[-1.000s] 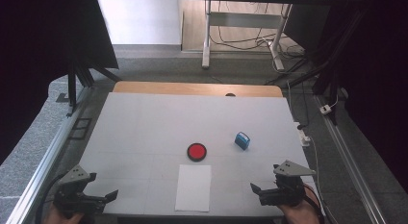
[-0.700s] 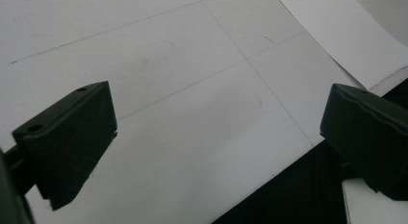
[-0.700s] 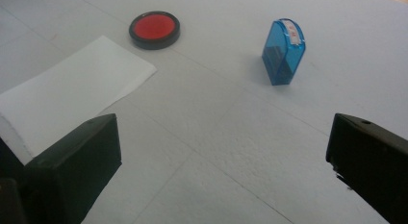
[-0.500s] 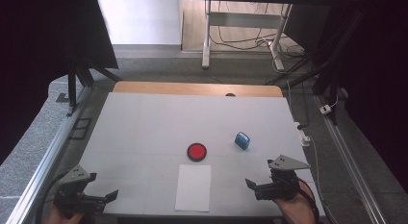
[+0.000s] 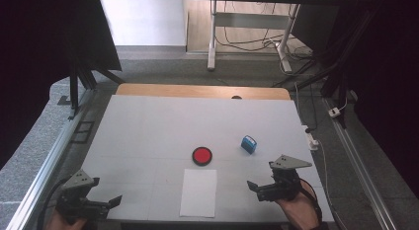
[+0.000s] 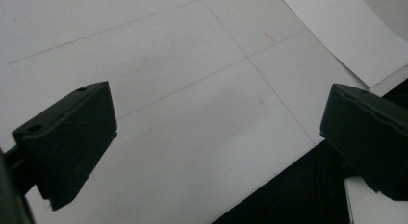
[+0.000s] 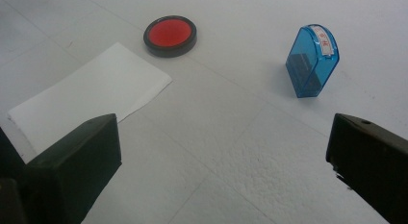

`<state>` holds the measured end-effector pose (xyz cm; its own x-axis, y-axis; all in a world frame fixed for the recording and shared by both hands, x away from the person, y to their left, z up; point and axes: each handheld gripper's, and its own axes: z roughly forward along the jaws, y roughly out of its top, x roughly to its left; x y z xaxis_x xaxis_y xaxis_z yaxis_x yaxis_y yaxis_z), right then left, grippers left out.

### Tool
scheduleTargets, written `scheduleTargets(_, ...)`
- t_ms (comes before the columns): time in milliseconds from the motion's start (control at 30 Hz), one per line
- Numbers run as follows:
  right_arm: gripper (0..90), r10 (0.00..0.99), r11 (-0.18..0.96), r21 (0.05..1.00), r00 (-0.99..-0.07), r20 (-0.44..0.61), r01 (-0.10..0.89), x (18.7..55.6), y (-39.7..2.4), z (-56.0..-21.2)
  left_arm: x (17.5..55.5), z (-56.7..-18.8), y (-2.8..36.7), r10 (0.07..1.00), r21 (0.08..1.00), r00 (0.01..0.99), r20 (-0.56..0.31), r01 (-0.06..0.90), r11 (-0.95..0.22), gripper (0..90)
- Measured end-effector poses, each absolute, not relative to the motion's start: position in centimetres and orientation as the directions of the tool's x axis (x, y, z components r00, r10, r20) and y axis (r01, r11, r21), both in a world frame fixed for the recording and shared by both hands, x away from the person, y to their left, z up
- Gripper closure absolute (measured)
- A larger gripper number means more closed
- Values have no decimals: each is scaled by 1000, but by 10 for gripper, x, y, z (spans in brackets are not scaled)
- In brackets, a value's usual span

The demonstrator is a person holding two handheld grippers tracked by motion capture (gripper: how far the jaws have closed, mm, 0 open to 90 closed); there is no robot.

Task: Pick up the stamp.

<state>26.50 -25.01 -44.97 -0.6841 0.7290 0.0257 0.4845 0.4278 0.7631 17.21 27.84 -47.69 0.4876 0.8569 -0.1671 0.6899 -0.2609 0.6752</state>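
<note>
Left claw (image 5: pixel 114 200) and right claw (image 5: pixel 253 185): both hovering released, grasping nothing. Paper sheet (image 5: pixel 198 192): lying at the tabletop (image 5: pixel 148 126) near edge, long axis running near-to-far. Red ink pad (image 5: pixel 202 155): sitting just beyond. Blue stamp (image 5: pixel 249 144) (standing upright, tilted diagonally): risking toppling under an off-centre pinch.

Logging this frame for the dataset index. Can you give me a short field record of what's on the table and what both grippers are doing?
table: white tabletop, thin grid lines
ink pad: round, red with black rim, near the centre, lid off
stamp: blue translucent, right of the ink pad, apart from it
paper: white sheet, near edge, just in front of the ink pad
left gripper: near left corner, jaws open, empty
right gripper: near right side, jaws open, empty, facing the stamp and ink pad
contact: neither gripper touches anything
</note>
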Motion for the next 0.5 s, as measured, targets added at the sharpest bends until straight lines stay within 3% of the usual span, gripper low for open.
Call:
scheduleTargets(367, 0, 727, 411, 760, -684, 59, 503, 285, -239, -448, 171, -477, 278, 856, 683, 491, -160, 681, -263, 0)
scheduleTargets(500, 0, 735, 436, 748, -678, 25, 500, 293, -236, -450, 171, -477, 278, 857, 684, 490, -163, 682, -260, 0)
